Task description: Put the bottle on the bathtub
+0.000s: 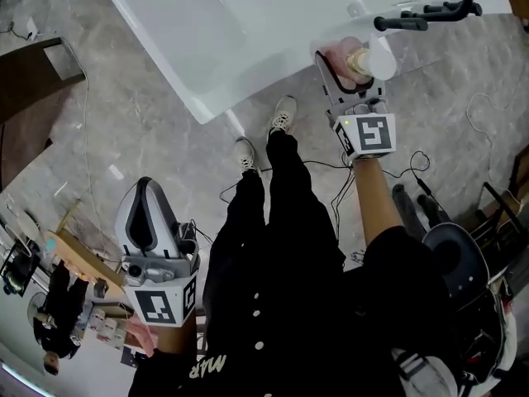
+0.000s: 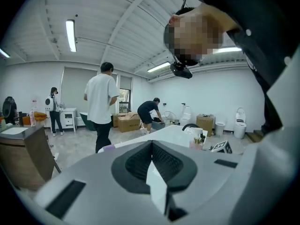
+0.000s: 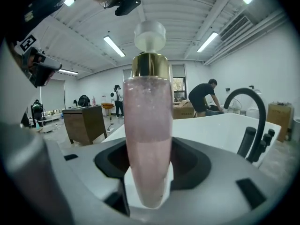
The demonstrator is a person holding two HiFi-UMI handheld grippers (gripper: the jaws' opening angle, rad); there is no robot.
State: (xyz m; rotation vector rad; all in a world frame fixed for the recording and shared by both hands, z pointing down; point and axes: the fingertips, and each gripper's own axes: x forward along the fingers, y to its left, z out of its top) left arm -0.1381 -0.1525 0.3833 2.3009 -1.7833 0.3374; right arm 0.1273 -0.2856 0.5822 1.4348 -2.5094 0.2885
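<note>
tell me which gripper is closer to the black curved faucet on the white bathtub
Right. The right gripper, shut on the pink pump bottle, is at the white bathtub rim beside the black curved faucet; the left gripper hangs back over the grey floor.

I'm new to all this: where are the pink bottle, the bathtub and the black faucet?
pink bottle [image 3: 146, 139]: right gripper view, pink body.
bathtub [image 1: 190, 40]: head view, white rim.
black faucet [image 3: 244, 92]: right gripper view, curved spout.
</note>
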